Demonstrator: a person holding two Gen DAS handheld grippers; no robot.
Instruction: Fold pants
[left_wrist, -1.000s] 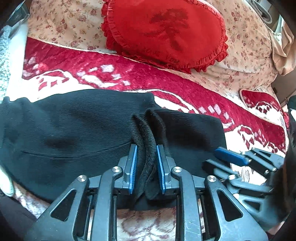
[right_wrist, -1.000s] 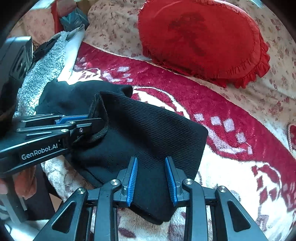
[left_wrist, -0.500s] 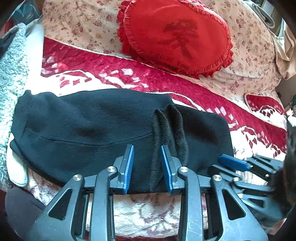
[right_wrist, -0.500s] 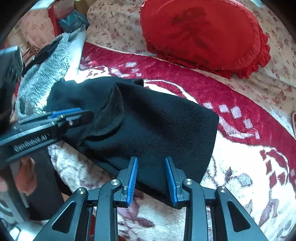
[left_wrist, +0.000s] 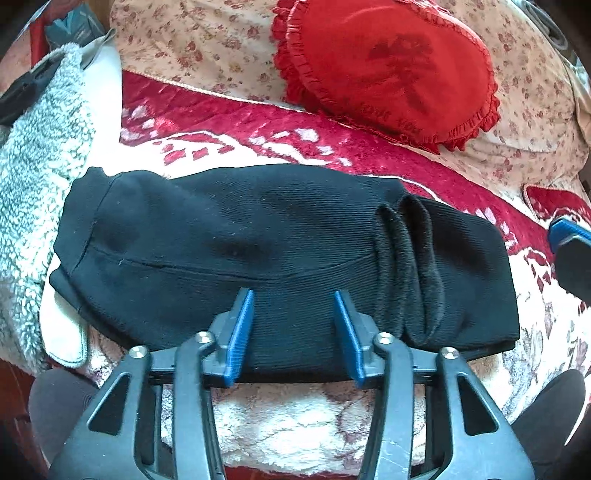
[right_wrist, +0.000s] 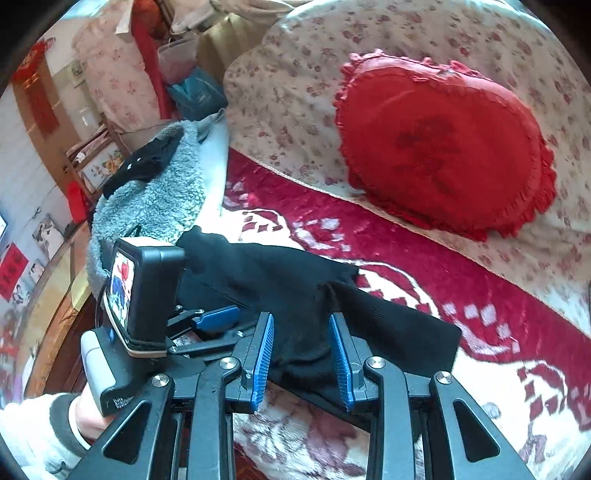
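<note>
The black ribbed pants (left_wrist: 258, 251) lie folded flat on the red and cream blanket, with the two fuzzy leg cuffs (left_wrist: 410, 266) resting on top toward the right end. My left gripper (left_wrist: 293, 332) is open and empty at the near edge of the pants. My right gripper (right_wrist: 301, 354) is open and empty over the near edge of the pants (right_wrist: 369, 321). The left gripper (right_wrist: 218, 319) also shows in the right wrist view, to the left.
A red heart-shaped cushion (left_wrist: 391, 70) leans on the floral sofa back (left_wrist: 207, 48). A grey fleece garment (left_wrist: 37, 155) lies piled at the left end of the pants. The blanket (left_wrist: 295, 428) edge runs along the front.
My left gripper let go of the leg cuffs, opened and drew back to the left. The cuffs now lie flat on the pants. My right gripper pulled back toward the near edge.
</note>
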